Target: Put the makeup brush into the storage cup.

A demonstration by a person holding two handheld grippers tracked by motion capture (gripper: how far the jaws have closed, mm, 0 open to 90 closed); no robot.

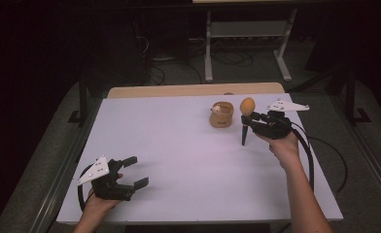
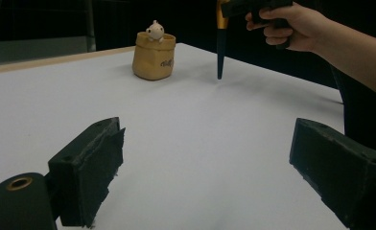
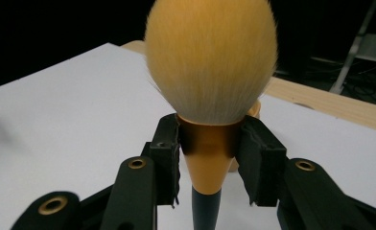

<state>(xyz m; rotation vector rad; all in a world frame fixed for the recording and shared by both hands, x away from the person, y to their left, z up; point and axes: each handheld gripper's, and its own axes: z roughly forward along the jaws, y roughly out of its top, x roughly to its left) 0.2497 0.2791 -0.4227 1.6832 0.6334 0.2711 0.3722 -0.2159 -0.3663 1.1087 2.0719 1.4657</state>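
On the white surface [image 1: 188, 145] in this dark room, my right gripper [image 3: 208, 143] pinches the brush [image 3: 210, 62] upright by its gold collar between my jaws, left gripper [image 1: 130, 174] spread empty; a loose pinch could tip it.

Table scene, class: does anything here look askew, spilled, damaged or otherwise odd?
Nothing spilled or broken. The makeup brush stands upright, bristles up, clamped at its gold collar by the right tool, handle tip near the white table. The tan pouch sits upright; the left tool is open.

Soft-bristled brush [image 3: 210, 57] with glossy gold metal ferrule [image 3: 208, 143]; matt white table [image 1: 188, 160].
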